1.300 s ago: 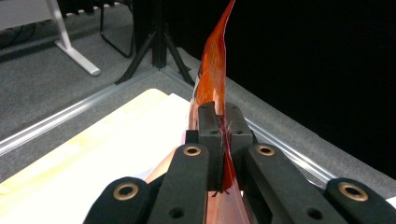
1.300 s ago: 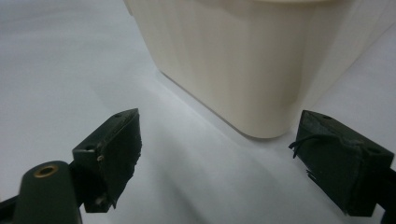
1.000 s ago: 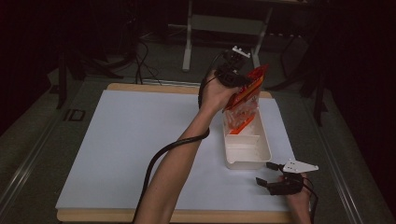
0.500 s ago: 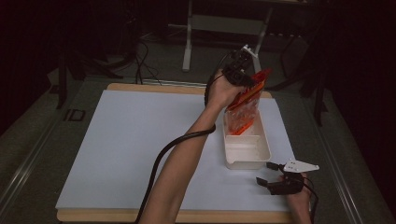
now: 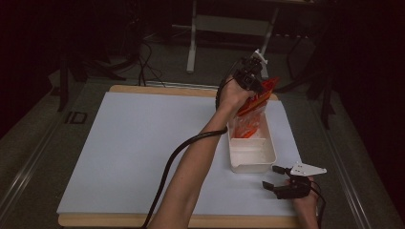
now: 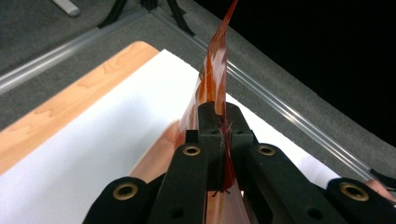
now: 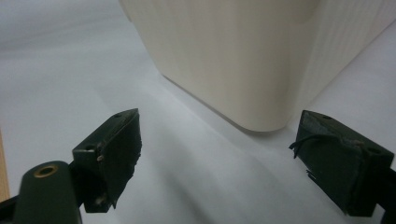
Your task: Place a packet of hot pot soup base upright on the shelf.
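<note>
The orange-topped bag (image 5: 252, 112) hangs with its lower end inside the far half of the white bin (image 5: 251, 152), near the table's (image 5: 133, 143) far right corner. The left gripper (image 5: 255, 86) pinches the bag's top strip (image 6: 212, 88), jaws clamped tight on the film. The right gripper (image 5: 277, 177) rests wide open, holding nothing, by the bin's near corner (image 7: 261, 93) at the near right edge.
</note>
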{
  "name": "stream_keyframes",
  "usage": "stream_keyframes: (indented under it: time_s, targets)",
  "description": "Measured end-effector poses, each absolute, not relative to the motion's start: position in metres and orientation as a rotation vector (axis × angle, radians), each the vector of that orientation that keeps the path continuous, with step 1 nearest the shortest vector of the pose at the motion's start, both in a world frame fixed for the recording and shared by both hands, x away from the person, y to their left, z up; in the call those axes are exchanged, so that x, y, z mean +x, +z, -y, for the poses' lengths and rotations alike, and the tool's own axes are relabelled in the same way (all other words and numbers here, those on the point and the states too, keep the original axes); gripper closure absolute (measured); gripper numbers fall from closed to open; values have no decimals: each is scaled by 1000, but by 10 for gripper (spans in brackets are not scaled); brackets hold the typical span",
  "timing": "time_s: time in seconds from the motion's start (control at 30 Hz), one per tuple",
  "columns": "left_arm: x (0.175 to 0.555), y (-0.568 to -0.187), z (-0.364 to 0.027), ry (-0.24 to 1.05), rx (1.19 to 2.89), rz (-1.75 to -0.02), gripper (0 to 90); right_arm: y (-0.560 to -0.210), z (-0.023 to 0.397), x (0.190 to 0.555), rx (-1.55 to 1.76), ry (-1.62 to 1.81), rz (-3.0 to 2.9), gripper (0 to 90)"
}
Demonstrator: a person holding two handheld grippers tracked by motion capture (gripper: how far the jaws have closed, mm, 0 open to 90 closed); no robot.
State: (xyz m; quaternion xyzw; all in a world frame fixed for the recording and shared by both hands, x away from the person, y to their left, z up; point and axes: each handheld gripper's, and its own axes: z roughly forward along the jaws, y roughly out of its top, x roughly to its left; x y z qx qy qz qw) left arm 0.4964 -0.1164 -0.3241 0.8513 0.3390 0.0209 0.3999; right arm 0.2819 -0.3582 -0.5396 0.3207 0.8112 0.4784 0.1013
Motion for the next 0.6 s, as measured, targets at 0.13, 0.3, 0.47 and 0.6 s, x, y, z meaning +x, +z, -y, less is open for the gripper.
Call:
stream_keyframes:
  time_s: [0.13,0.3,0.47,0.6]
  targets:
    - [501,-335,120,-6,2139,-889,895,-540,358,282,946,1413,-2399,146]
    - [503,-337,118,18,2129,-921,895,-540,359,283,946,1416,-2402,146]
    - [503,-344,110,0,2093,-963,895,-540,359,283,948,1415,-2402,146]
    - [499,-340,113,22,2108,-935,886,-540,359,283,949,1413,-2401,146]
